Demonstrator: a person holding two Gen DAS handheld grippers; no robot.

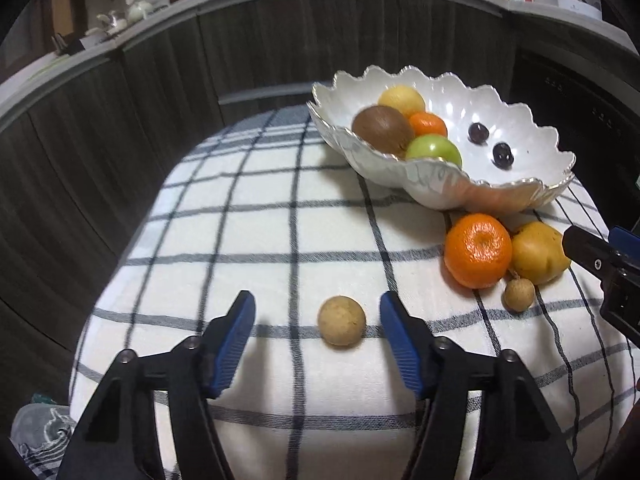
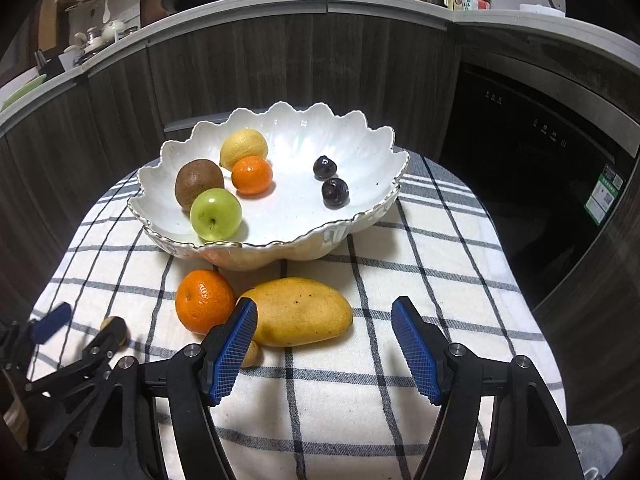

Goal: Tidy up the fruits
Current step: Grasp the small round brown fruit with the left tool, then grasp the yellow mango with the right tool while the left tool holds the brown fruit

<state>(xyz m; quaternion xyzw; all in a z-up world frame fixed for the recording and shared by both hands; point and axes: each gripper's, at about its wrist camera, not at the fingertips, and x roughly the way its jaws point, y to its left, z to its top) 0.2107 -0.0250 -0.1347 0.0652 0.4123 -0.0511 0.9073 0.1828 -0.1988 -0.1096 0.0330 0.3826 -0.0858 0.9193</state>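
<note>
Fruit sorting on a checked-cloth bench (image 1: 260,184)

Scalloped bowl (image 2: 360,136) at 12 o'clock; mango (image 2: 300,312) at 6 below it, before the released right claw (image 2: 324,320); left claw (image 1: 318,314), released, straddles a longan (image 1: 341,320) without touching.

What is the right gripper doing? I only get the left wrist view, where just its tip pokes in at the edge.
Observer: The right gripper is open and empty, pointed at the mango.
Operator: Mango? I see only a yellow end.
Observer: The right wrist view shows its whole long body, lying beside the tangerine in front of the bowl.
</note>
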